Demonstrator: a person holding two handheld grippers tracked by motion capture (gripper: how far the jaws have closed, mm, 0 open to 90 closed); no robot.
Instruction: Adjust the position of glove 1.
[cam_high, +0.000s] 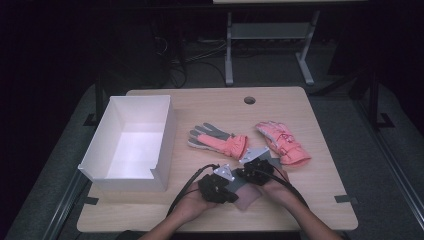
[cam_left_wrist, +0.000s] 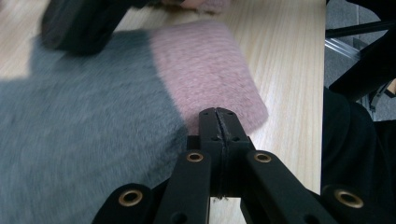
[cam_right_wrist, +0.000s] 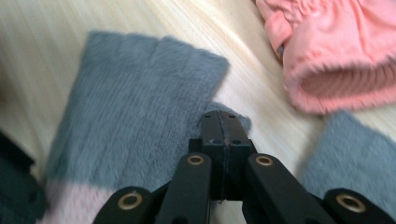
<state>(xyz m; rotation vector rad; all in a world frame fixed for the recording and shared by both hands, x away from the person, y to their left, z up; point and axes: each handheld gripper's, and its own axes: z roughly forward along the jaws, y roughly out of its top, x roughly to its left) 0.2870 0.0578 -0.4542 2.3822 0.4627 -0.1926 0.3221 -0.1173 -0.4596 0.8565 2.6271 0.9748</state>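
A fuzzy grey mitten with a pale pink cuff (cam_high: 247, 196) lies near the table's front edge between both hands. My left gripper (cam_high: 236, 196) is shut, its tips (cam_left_wrist: 217, 122) at the edge of the pink cuff (cam_left_wrist: 205, 65) and seemingly pinching it. My right gripper (cam_high: 246, 175) is shut too, and a small flap of the grey part (cam_right_wrist: 140, 102) bunches around its tips (cam_right_wrist: 223, 125). A second grey fuzzy piece (cam_right_wrist: 355, 158) lies just to the right of those jaws. Two coral-pink gloves (cam_high: 220, 140) (cam_high: 282, 142) lie flat on the table beyond the grippers.
An open white box (cam_high: 165, 135) stands at the table's left side. The light wooden table (cam_high: 210, 105) has a round cable hole (cam_high: 249, 100) near its far edge. The person's dark clothing (cam_left_wrist: 355, 140) is beyond the table's front edge. A desk frame stands on the floor behind.
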